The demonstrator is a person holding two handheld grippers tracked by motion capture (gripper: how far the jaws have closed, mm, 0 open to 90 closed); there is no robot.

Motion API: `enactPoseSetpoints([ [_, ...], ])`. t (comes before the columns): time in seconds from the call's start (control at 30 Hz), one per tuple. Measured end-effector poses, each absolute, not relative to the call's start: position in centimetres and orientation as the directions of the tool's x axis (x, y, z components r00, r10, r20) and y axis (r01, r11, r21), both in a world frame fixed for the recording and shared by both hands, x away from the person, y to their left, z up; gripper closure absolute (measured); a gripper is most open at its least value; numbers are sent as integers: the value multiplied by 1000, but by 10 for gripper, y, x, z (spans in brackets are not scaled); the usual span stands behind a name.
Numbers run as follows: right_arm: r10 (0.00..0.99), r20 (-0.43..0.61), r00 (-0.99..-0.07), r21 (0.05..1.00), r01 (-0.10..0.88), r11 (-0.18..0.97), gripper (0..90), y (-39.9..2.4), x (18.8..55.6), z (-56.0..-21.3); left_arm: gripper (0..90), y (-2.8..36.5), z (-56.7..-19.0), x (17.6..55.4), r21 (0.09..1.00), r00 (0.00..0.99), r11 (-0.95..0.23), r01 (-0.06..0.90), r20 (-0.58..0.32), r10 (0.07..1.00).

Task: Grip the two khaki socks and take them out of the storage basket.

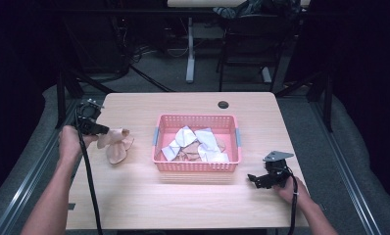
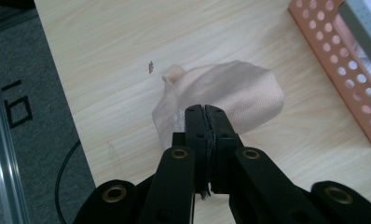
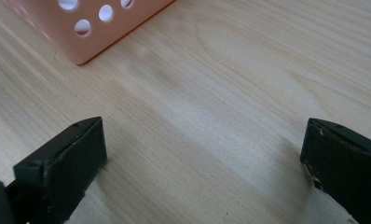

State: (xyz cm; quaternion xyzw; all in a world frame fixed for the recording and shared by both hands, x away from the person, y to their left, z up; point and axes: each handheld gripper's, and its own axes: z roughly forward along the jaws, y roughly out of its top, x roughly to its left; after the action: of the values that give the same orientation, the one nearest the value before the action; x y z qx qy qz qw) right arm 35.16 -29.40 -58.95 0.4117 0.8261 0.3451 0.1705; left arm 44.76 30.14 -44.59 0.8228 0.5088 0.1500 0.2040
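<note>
My left gripper [image 1: 103,129] is at the left side of the counter [image 1: 193,205], and its jaws are pressed together on the edge of a beige cloth [image 1: 115,144]. In the left gripper view the jaws meet with a thin fold of this cloth [image 2: 230,91] between them, and the rest of it spreads out on the wood beyond the tips. The cloth lies just beside the pink basket [image 1: 197,165], on its left, and does not touch it. The basket stands in the middle of the counter and holds several crumpled cloths [image 1: 195,144], white ones and beige ones.

My right gripper [image 1: 252,177] is near the front right corner of the basket, low over the counter. Its jaws are spread wide, with nothing between them. In the right gripper view I see bare wood between the two jaws, and a corner of the pink basket [image 3: 95,28] with round holes is ahead at the upper left.
</note>
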Motion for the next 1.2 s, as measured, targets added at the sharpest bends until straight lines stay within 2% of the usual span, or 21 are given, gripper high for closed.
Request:
enactPoseSetpoints([
  [0.37,798,2,-603,710,563,423,0,-294,352,-590,886,306,-479,450,465,426,-364,807,-34,904],
  [1.2,798,3,-603,710,563,423,0,-294,352,-590,878,302,-532,460,421,373,-317,850,-56,926],
])
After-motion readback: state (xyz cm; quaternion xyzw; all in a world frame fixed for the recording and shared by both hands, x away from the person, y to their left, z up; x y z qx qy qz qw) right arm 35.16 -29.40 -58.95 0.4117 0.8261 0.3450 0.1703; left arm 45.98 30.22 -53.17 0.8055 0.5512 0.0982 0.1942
